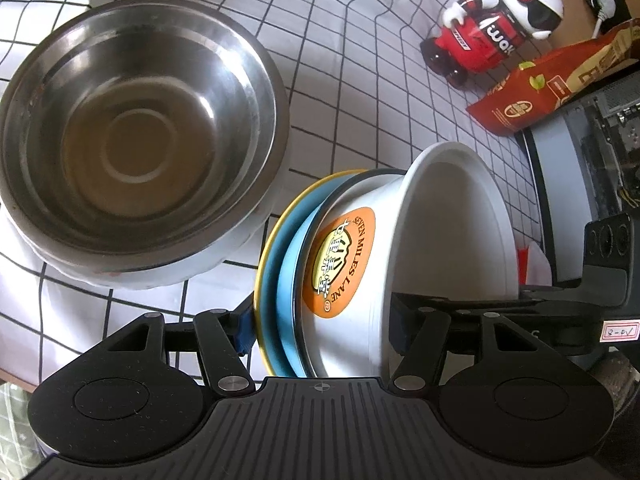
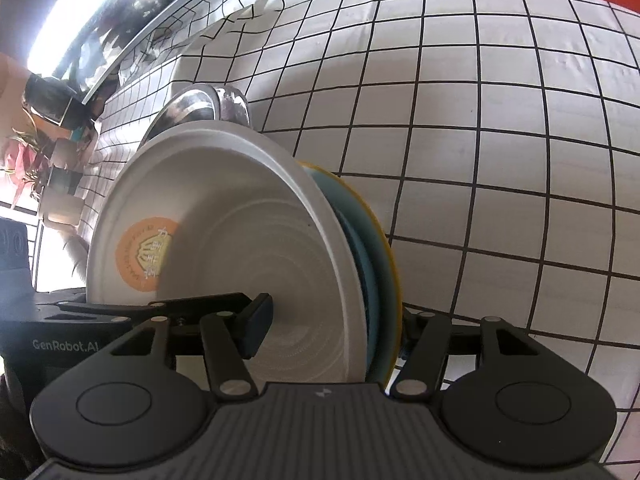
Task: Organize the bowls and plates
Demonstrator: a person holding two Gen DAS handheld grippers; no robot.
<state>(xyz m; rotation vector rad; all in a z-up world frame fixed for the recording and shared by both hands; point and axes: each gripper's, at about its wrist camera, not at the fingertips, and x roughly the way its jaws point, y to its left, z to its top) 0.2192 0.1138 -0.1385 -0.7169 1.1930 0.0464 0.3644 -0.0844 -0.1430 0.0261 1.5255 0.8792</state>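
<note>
The white bowl (image 1: pixel 420 240), with an orange "SEVEN MILES LANE" label on its wall, sits nested on a blue plate (image 1: pixel 290 264) and a yellow-rimmed plate (image 1: pixel 266 248), the whole stack tipped on edge above the grid-patterned bench (image 1: pixel 360 80). In the left wrist view the left tool (image 1: pixel 320 324) has its fingers closed onto the stack from both sides, one against the yellow-rimmed plate at 9 o'clock, the other at the bowl's rim at 3 o'clock. In the right wrist view the right tool (image 2: pixel 332 320) also clamps the stack: one pad presses inside the white bowl (image 2: pixel 248 240), the other sits behind the plates. A steel bowl (image 1: pixel 132 140) rests on the bench at 10 o'clock in the left view, apart from the stack. A red and white toy robot (image 1: pixel 492 28) and a red box (image 1: pixel 536 92) stand at 1 o'clock.
</note>
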